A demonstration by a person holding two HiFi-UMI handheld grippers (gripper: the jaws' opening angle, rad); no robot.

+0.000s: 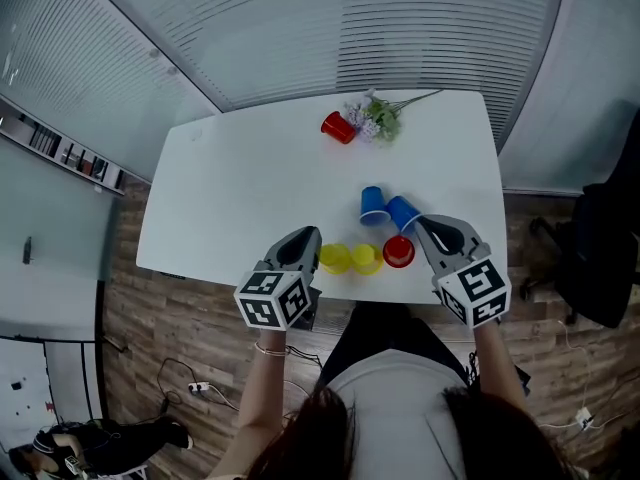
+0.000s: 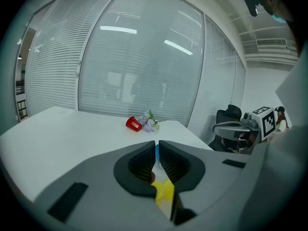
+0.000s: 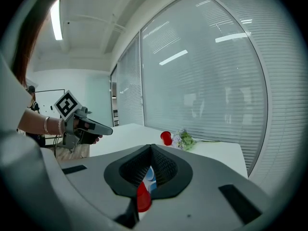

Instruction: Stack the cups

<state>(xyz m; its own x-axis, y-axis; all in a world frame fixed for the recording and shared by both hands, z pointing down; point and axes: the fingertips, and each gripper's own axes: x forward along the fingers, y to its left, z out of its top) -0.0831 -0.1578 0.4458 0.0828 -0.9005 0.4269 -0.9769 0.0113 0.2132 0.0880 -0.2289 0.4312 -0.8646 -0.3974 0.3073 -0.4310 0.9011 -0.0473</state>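
Head view: two yellow cups (image 1: 336, 258) and a red cup (image 1: 398, 252) are lined along the lower edge of the white table (image 1: 250, 188). Two blue cups (image 1: 374, 205) stand just above, and a tipped red cup (image 1: 338, 127) lies by flowers (image 1: 376, 116) at top. Light, thin, slippery plastic is judged; rims are best pinched.

Left gripper view: the left gripper (image 2: 157, 150) is seen almost closed, empty, before blinds (image 2: 139, 57).

Right gripper view: the right gripper (image 3: 150, 153) is shut, empty.
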